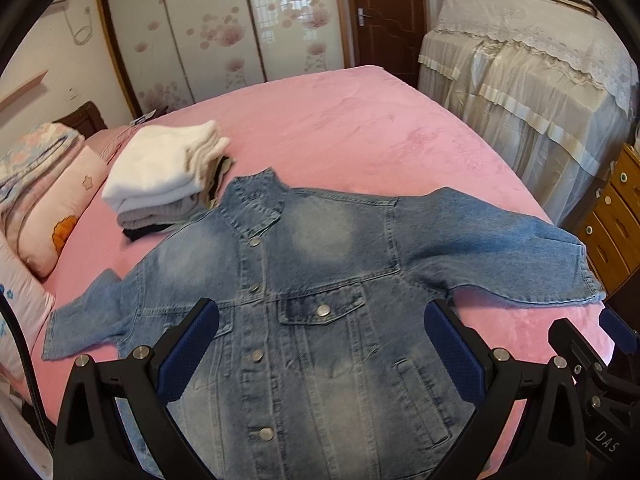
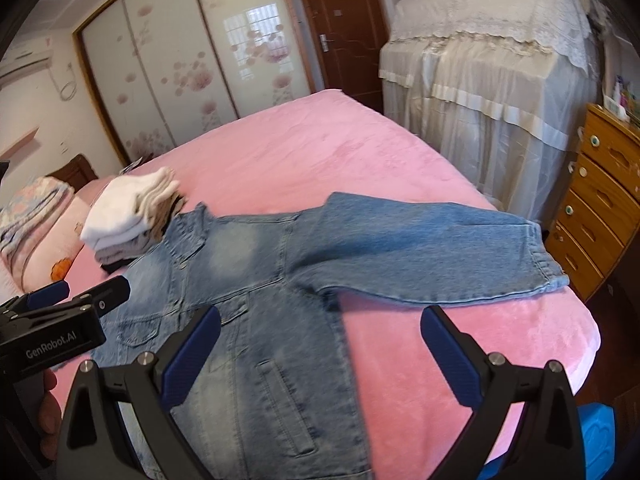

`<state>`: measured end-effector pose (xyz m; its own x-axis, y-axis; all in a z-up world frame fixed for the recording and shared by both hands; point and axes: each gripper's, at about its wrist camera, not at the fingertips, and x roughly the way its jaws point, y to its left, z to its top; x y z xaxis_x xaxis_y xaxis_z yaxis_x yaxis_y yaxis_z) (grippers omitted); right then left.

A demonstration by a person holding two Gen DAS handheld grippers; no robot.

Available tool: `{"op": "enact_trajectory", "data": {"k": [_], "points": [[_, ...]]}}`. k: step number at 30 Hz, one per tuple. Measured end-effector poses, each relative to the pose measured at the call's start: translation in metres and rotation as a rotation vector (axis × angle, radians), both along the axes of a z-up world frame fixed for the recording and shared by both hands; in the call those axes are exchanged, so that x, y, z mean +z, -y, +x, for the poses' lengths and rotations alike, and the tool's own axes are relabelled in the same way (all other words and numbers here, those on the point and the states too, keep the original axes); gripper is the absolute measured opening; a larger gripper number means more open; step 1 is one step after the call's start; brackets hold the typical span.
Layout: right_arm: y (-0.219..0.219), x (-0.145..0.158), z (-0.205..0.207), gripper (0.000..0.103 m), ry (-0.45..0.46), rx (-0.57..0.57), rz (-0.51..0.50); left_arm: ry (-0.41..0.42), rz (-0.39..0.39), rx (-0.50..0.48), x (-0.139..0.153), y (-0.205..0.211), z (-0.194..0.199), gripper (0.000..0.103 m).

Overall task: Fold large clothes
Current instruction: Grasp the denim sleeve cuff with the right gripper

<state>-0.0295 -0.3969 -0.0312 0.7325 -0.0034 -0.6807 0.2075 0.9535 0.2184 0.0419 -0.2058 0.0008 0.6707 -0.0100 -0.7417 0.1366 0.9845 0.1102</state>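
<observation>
Our left claw (image 1: 322,354) and right claw (image 2: 320,354) hang wide above the denim jacket (image 1: 320,280) spread flat on the pink bed (image 1: 360,128).

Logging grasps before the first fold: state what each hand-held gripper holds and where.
Nothing is held. The left hand-held gripper and right hand-held gripper are both open above the denim jacket, which lies spread out on the bed.

This is a bedroom in a home. A wide bed (image 1: 360,120) with a pink cover fills the middle of the frame, with pillows (image 1: 52,208) at the left edge. A flowered sliding wardrobe (image 1: 216,32) and a brown door (image 1: 384,16) stand behind, and a wooden chest of drawers (image 2: 600,200) at right.
</observation>
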Motion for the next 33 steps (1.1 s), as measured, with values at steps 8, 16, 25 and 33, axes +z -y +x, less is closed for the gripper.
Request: {"op": "enact_trajectory", "data": {"k": [8,16,25,33], "points": [[0.073,-0.030,0.011,0.095,-0.053,-0.162,0.022,0.041,0.016,-0.090,-0.014,0.068,0.027,0.102],[0.162,-0.079,0.015,0.084,-0.147,-0.349,0.118,0.088,0.026,-0.125,-0.044,0.124,0.058,0.102],[0.233,-0.138,0.025,0.066,-0.231,-0.486,0.306,0.051,0.008,-0.120,-0.094,0.149,0.077,0.101],[0.252,-0.159,0.039,0.062,-0.229,-0.561,0.330,0.105,0.059,-0.176,-0.105,0.159,0.071,0.101]]}}
